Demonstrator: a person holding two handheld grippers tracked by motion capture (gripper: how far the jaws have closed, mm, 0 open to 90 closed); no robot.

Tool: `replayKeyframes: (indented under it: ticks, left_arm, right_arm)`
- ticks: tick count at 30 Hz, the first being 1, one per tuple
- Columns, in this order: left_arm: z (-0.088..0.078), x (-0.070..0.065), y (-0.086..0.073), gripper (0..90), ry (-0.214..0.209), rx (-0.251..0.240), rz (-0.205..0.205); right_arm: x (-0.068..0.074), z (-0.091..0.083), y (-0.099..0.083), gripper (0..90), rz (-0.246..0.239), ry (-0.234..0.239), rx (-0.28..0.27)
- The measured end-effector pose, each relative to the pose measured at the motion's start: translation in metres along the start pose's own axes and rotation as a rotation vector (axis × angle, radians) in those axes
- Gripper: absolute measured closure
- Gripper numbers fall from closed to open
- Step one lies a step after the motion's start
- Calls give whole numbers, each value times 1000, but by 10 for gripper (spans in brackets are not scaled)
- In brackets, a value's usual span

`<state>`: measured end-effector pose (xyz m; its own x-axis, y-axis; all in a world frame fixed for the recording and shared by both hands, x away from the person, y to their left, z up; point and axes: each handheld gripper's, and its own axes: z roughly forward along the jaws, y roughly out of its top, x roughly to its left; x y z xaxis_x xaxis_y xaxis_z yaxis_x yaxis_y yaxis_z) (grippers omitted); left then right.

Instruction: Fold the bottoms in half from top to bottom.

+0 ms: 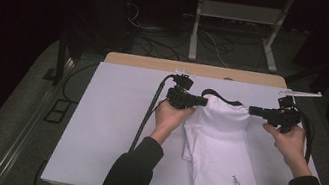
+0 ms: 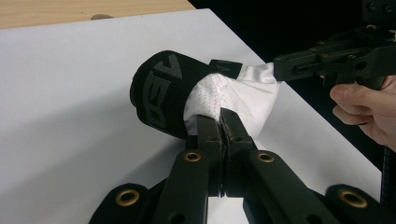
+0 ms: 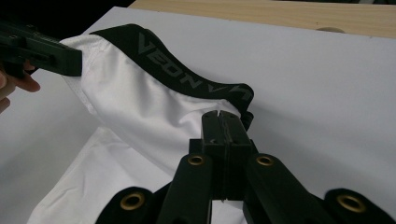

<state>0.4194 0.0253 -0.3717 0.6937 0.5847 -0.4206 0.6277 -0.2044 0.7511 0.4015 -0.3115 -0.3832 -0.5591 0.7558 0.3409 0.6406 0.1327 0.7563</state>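
White shorts point(image 1: 223, 153) with a black lettered waistband point(image 1: 222, 98) lie on the white-covered table point(image 1: 105, 128), legs toward the person. My left gripper point(image 1: 201, 100) is shut on the waistband's left end, pinching white mesh fabric point(image 2: 219, 93) beside the bunched black band point(image 2: 159, 88). My right gripper point(image 1: 251, 110) is shut on the right end, its jaws closed on the fabric just under the band point(image 3: 187, 77). The waist hangs lifted and stretched between the two grippers. The right gripper point(image 2: 285, 70) appears across the left gripper view, and the left gripper point(image 3: 70, 60) at the upper left of the right gripper view.
A strip of bare wooden tabletop point(image 1: 196, 69) runs along the far edge. A black cable point(image 1: 148, 115) trails from the left gripper toward the person. Beyond the table stand a metal frame point(image 1: 239, 14) and loose floor cables point(image 1: 161, 41).
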Motion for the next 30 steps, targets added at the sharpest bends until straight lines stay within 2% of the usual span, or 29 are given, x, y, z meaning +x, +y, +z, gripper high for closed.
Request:
replayKeyframes:
  ticks: [4, 13, 30]
  left_arm:
    - [-2, -1, -3, 873, 1, 4, 1]
    - [-9, -3, -12, 873, -23, 4, -2]
    - [-16, -13, -23, 873, -54, 16, 30]
  right_arm:
    - [3, -3, -4, 890, 2, 8, -6]
    - [11, -9, -11, 890, -10, 22, 2]
    - [23, -23, -25, 890, -32, 49, 10]
